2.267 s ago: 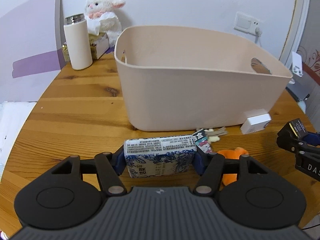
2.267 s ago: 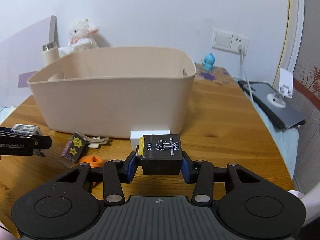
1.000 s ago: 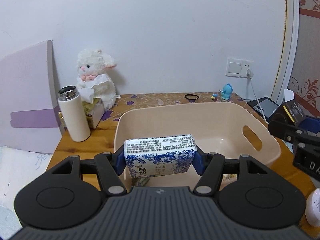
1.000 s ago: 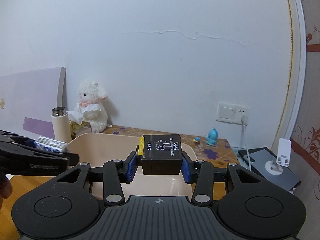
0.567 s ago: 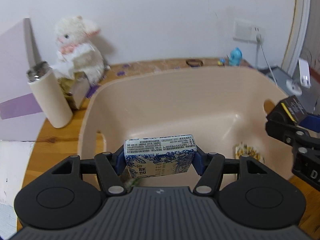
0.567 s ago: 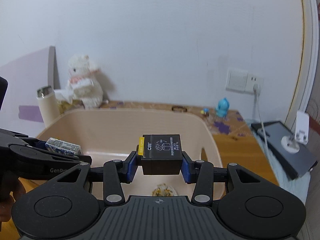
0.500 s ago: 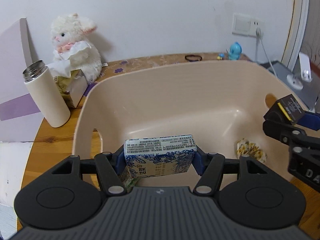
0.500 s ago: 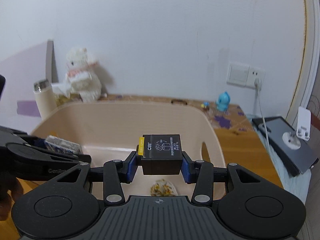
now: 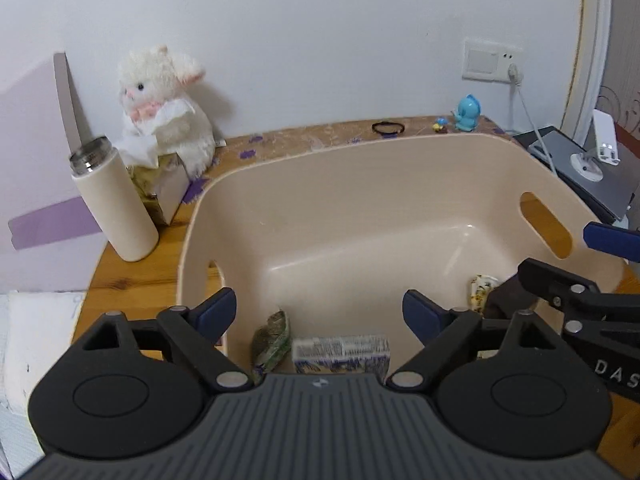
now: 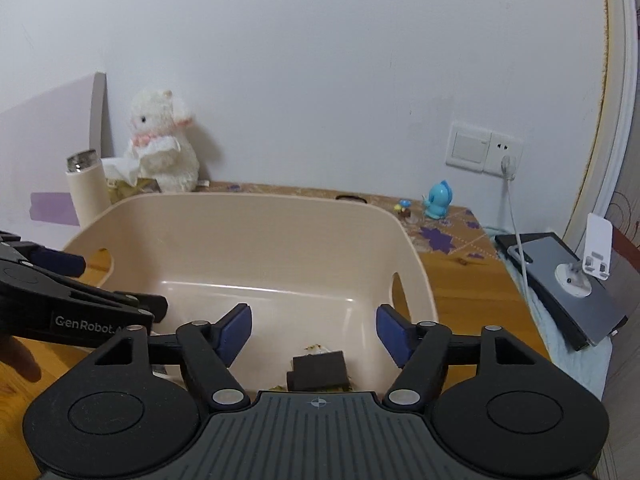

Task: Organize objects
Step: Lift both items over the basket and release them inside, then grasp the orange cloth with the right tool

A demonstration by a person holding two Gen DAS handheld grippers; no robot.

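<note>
Both claws, left [image 9: 316, 314] and right [image 10: 314, 334], spread empty above the bin [image 9: 360, 168]; withdrawing low risks clipping its rim, tipping it.

A home, plainly. A plush lamb [image 9: 162, 108] sits on a wooden table [image 9: 124, 276] against the white wall. Nearby are a thermos [image 9: 114, 200] and a wall socket [image 10: 484, 148].

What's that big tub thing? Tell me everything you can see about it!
The storage bin is beige, looks like smooth plastic, with rounded corners, tall walls and an oval handle hole at each end. It stands upright and open-topped on the wooden table. Inside lie a blue-and-white carton, a black box and some small snack packets. Both tongs hang open above it.
</note>
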